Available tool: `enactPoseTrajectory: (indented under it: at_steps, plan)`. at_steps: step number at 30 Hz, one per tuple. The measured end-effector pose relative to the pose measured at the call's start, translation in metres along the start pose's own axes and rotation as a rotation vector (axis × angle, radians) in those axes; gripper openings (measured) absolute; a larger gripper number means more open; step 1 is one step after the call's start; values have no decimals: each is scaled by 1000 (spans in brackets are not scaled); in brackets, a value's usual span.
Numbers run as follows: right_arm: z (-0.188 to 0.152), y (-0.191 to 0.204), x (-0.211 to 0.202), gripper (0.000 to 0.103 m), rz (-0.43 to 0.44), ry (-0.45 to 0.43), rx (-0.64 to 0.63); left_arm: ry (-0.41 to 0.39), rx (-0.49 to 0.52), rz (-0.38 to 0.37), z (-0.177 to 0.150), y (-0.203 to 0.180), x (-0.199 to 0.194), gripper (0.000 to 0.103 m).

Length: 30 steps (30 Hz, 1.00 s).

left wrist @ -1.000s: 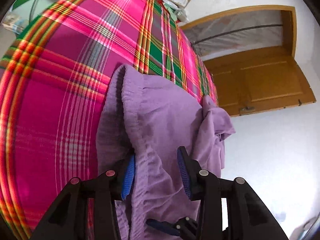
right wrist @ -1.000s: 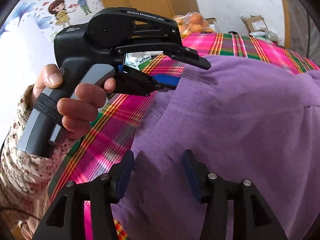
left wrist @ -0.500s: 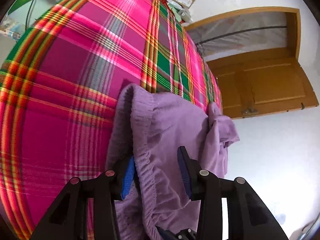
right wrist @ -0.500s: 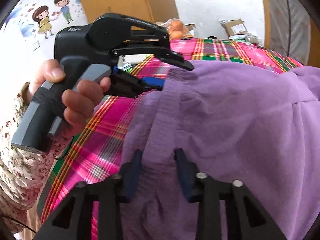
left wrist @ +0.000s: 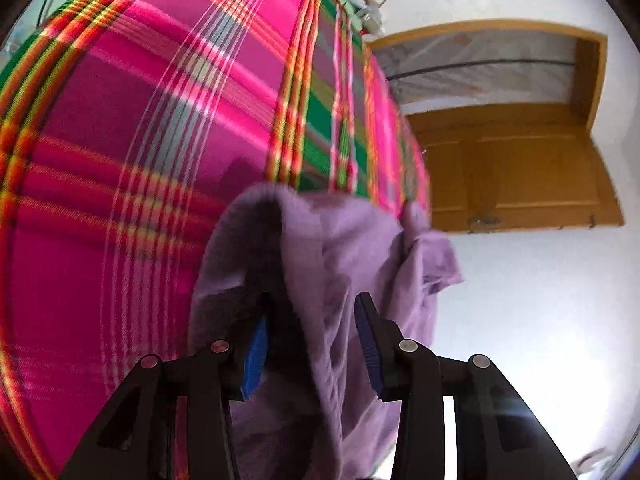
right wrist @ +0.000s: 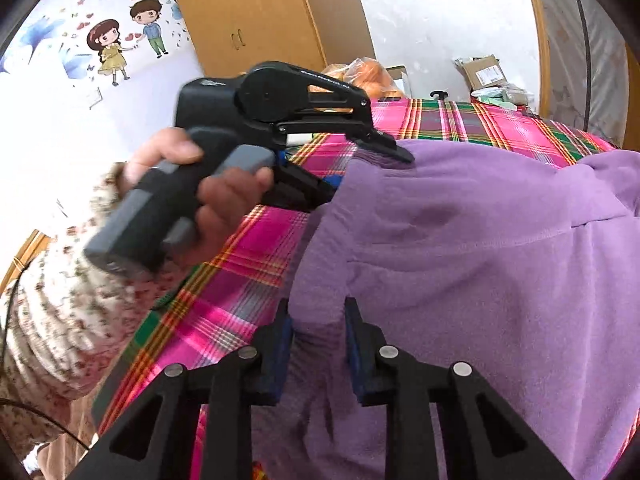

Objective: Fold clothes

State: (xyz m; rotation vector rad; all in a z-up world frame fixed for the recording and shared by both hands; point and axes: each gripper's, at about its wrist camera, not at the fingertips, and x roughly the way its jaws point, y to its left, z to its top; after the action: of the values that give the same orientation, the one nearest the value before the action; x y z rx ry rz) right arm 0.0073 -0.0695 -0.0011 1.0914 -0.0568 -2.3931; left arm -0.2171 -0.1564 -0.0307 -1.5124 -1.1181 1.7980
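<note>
- Purple garment (right wrist: pixel 480 260) is laid on the plaid cloth (left wrist: pixel 120 160), partly lifted.
- Right gripper (right wrist: pixel 318 344): jaws just narrowed, hem fold is pinched.
- Left gripper (left wrist: pixel 310 344): held half open; waistband edge is between the pads, grip cannot be told.

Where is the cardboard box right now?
The cardboard box sits beyond the far edge of the plaid cloth, upper right in the right wrist view, against the white wall beside the netted wooden frame.

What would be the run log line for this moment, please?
task: fold clothes | left gripper: holds purple garment edge | right gripper: just closed on garment | surface: plaid cloth
</note>
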Motion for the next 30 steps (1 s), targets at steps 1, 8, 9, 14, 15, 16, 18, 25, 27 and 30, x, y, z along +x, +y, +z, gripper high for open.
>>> enactPoseTrajectory:
  at_steps: [1, 8, 9, 14, 15, 16, 18, 25, 27, 30]
  plan:
    - [0, 1, 1, 25, 2, 6, -2, 3, -11, -16, 3, 0, 2, 42]
    - [3, 0, 9, 25, 9, 27, -28, -18, -140, -63, 30, 10, 9, 40]
    - [3, 0, 8, 25, 9, 27, -32, -33, -137, -61, 32, 9, 7, 40]
    - [2, 3, 12, 25, 11, 38, -39, -102, -66, -21, 29, 0, -9, 6]
    - [3, 3, 13, 25, 13, 40, -39, -117, -44, -7, 27, -2, -13, 6]
    - [3, 2, 14, 25, 15, 42, -40, -137, -29, 3, 25, -3, -18, 6]
    - [5, 4, 15, 25, 13, 40, -48, -174, -15, 14, 22, -2, -28, 5]
    - [12, 21, 17, 24, 12, 24, -113, -216, -47, 14, 23, 22, -68, 5]
    - [10, 27, 24, 24, 4, 44, -140, -217, -68, 16, 23, 33, -76, 5]
    - [6, 26, 39, 24, -45, 89, -149, -201, -109, -5, 25, 46, -70, 5]
